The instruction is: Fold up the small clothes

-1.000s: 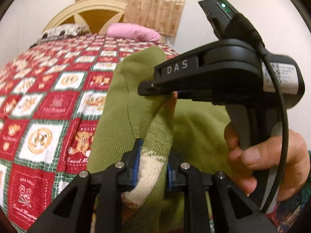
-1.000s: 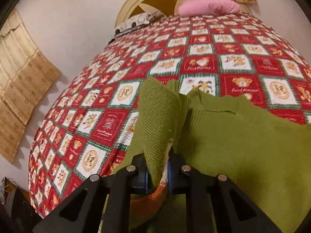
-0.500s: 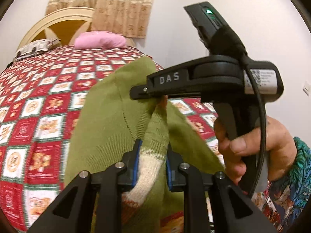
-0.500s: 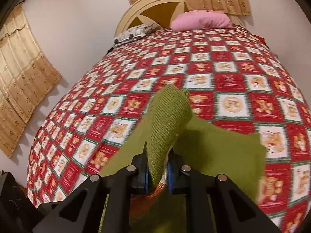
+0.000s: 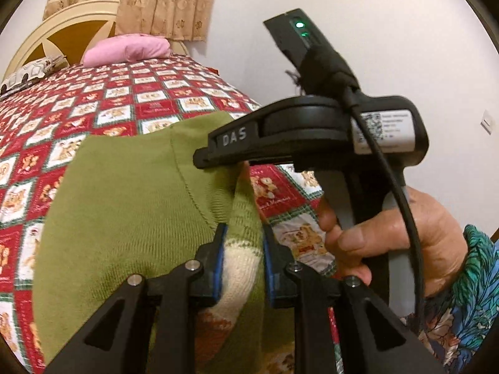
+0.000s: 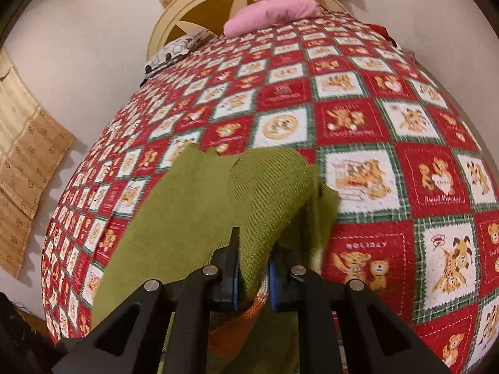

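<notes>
A small green knitted sweater (image 5: 131, 205) with cream and orange bands hangs above a bed. My left gripper (image 5: 242, 261) is shut on a bunched fold of it, the cream band pinched between the blue pads. My right gripper (image 6: 253, 272) is shut on another fold of the green sweater (image 6: 199, 218), which drapes to the left over the bedspread. In the left wrist view the right gripper's black body (image 5: 312, 131) sits just above and right of my left fingers, held by a person's hand (image 5: 405, 243), its tips against the cloth.
The bed carries a red, white and green bear-patterned bedspread (image 6: 358, 118). A pink pillow (image 6: 274, 12) and a patterned pillow (image 6: 174, 50) lie by the cream headboard (image 6: 199, 9). Beige curtains (image 5: 162, 0) hang on the white wall. A floral sleeve (image 5: 467, 296) shows at the right.
Both grippers have swept sideways across the bed, carrying the sweater with them. The cloth now trails to the left in both views, and more bedspread shows on the right. Both grips stayed closed.
</notes>
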`<state>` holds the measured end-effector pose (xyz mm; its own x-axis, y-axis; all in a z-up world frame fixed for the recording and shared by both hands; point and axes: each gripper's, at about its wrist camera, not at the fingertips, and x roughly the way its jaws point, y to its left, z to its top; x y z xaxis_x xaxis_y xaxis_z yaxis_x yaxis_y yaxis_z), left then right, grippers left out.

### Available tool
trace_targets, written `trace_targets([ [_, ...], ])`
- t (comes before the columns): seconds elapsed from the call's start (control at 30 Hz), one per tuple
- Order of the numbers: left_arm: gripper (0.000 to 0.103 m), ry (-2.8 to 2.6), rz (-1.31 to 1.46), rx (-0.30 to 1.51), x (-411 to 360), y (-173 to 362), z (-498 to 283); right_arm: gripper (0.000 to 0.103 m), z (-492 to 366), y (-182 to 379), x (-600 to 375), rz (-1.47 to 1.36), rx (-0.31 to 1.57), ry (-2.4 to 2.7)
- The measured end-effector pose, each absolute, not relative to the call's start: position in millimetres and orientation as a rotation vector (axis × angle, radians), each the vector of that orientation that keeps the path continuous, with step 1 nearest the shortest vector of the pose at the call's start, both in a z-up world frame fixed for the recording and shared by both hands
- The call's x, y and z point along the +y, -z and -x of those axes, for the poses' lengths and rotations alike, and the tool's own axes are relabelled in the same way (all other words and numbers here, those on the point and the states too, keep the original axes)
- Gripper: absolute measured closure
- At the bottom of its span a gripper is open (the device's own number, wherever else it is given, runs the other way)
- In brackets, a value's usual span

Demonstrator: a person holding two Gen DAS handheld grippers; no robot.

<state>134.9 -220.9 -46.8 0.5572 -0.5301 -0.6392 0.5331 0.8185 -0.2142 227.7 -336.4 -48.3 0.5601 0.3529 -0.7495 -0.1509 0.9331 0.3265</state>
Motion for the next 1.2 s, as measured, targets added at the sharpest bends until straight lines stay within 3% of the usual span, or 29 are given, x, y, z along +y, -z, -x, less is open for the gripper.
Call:
trace_targets([
  [0.3, 0.081, 0.632, -0.036, 0.777, -232, 59, -134, 0.088, -234, 78, -358, -0.322, 0.924, -0.279],
  [0.37, 0.076, 0.674, -0.019, 0.806, -220, 51, -130, 0.085, -229, 76, -361, -0.344, 0.918, -0.266],
  [0.4, 0.073, 0.691, -0.010, 0.812, -214, 48, -126, 0.084, -223, 73, -362, -0.338, 0.912, -0.258],
  [0.53, 0.038, 0.700, -0.019, 0.760, -165, 30, -93, 0.077, -182, 48, -379, -0.349, 0.849, -0.175],
  [0.57, 0.034, 0.686, -0.025, 0.733, -154, 27, -85, 0.077, -173, 43, -382, -0.352, 0.833, -0.161],
  [0.77, 0.034, 0.530, -0.039, 0.660, -94, 25, -61, 0.074, -87, 6, -355, -0.294, 0.749, -0.177],
  [0.87, 0.034, 0.473, 0.008, 0.713, -81, 32, -70, 0.049, -51, -3, -323, -0.220, 0.695, -0.168],
  [0.9, 0.034, 0.452, 0.006, 0.719, -82, 34, -72, 0.048, -46, -4, -315, -0.193, 0.686, -0.170],
  [1.1, 0.034, 0.389, -0.007, 0.759, -84, 45, -85, 0.049, -38, 7, -244, 0.114, 0.721, -0.230],
  [1.13, 0.034, 0.385, 0.003, 0.770, -83, 47, -87, 0.051, -43, 17, -235, 0.177, 0.752, -0.198],
  [1.2, 0.034, 0.387, 0.018, 0.791, -83, 51, -92, 0.066, -50, 29, -231, 0.236, 0.783, -0.132],
])
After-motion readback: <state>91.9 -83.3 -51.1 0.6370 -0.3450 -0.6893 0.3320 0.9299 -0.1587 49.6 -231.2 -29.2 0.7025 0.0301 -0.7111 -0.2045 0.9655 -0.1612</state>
